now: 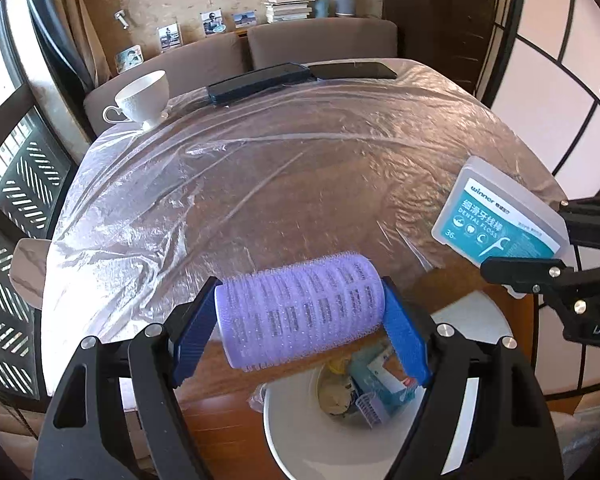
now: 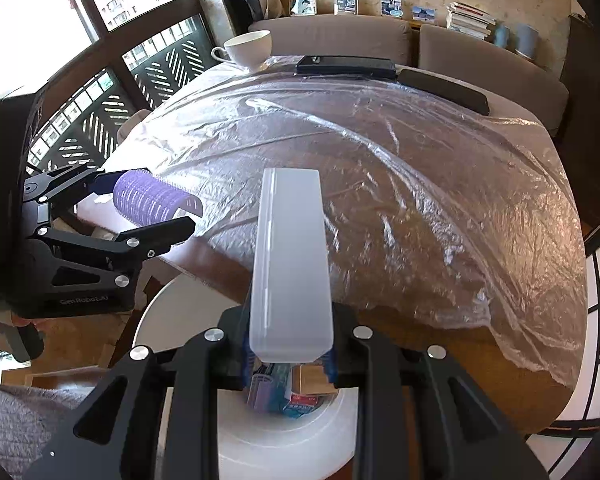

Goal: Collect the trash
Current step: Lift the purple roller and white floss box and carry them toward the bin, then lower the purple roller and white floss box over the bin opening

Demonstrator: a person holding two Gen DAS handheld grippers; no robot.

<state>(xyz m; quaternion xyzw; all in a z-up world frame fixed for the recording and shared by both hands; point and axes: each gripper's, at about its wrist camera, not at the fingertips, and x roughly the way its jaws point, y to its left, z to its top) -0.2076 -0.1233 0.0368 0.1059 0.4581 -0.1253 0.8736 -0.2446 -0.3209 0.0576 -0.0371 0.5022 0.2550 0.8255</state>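
1. Table [image 1: 284, 184]: round, wood, under crinkled clear plastic film. Nearly cleared. Only a white cup [image 1: 144, 96] and two dark flat slabs [image 1: 260, 82] are left at the far edge, probably not trash.
2. Bin [image 1: 296, 436]: white, on the floor just off the near table edge, below both my grippers. It's already holding wrappers, a small box and some blue and teal bits.
3. Step: carry-to-bin, both hands loaded, at or near the drop point. That's my judgement; nothing has been let go yet.
4. Right gripper [image 2: 288, 354]: pressed tight on the narrow sides of the floss box [image 2: 290, 256]. Frosted white plastic, flat, teal "dental floss" label on its face, seen from the left camera. It sticks out forward past the fingertips, over the table edge, with the bin mouth right under the jaws.
5. Left gripper [image 1: 300, 320]: jaws spread wide but clamped on the two ends of the roller [image 1: 300, 312]. Purple hair roller, bristly, hollow, lying crosswise between the blue pads [image 1: 192, 340]. It hangs above the bin's far rim.
6. Next: get each item over the opening, then open up. The roller's bristles could snag on a pad, so open wide. The box is long and held by one end, so bring it further over the bin or it may clip the rim.
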